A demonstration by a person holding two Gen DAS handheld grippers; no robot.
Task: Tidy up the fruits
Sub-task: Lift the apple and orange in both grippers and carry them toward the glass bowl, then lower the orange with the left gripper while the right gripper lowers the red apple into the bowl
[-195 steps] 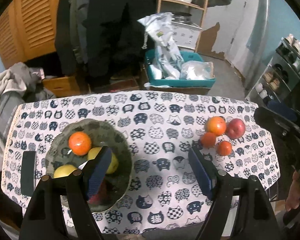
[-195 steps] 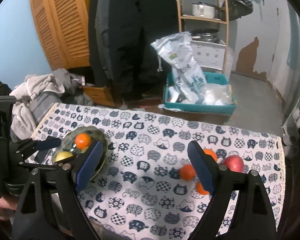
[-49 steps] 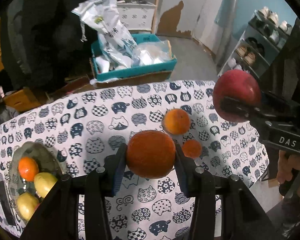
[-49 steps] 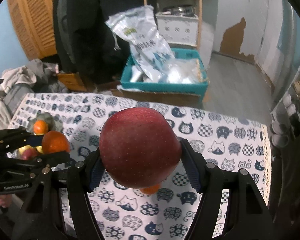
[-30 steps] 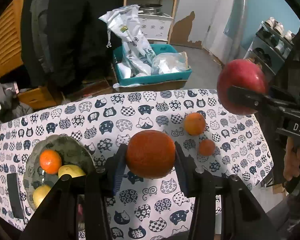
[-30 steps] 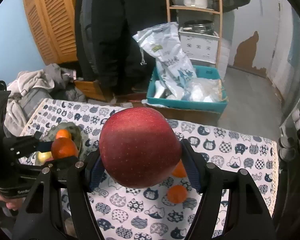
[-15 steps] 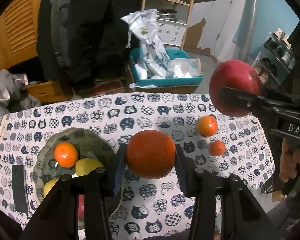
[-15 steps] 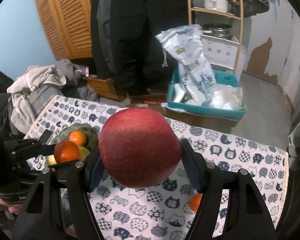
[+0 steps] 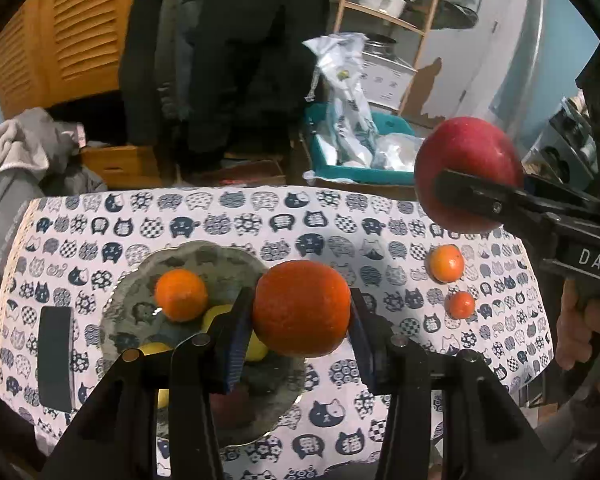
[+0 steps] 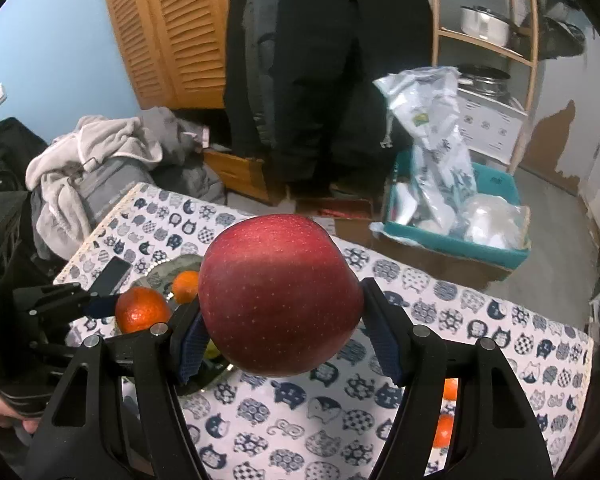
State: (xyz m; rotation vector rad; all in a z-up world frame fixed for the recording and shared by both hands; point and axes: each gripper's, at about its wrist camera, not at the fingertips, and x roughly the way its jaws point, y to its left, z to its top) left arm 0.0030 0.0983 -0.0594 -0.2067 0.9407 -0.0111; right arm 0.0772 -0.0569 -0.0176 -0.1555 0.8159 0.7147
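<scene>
My left gripper (image 9: 300, 316) is shut on an orange (image 9: 301, 313) and holds it in the air over the right rim of the grey-green bowl (image 9: 220, 258). The bowl holds a small orange (image 9: 181, 295), yellow fruits (image 9: 256, 350) and a red fruit, partly hidden. My right gripper (image 10: 280, 300) is shut on a red apple (image 10: 278, 294), held high above the table; the apple also shows in the left wrist view (image 9: 466, 174). Two small oranges (image 9: 446, 263) (image 9: 460, 305) lie on the cat-print tablecloth (image 9: 236, 220) at the right.
A dark phone (image 9: 55, 358) lies left of the bowl. Behind the table stand a teal bin with plastic bags (image 9: 356, 152), hanging dark coats (image 9: 240, 48), a wooden shelf (image 9: 384, 16) and a pile of clothes (image 9: 16, 152). The left gripper shows in the right wrist view (image 10: 60, 300).
Both grippers have carried their fruit leftward toward the bowl. The orange now hangs over the bowl's right rim. Both grips are unchanged.
</scene>
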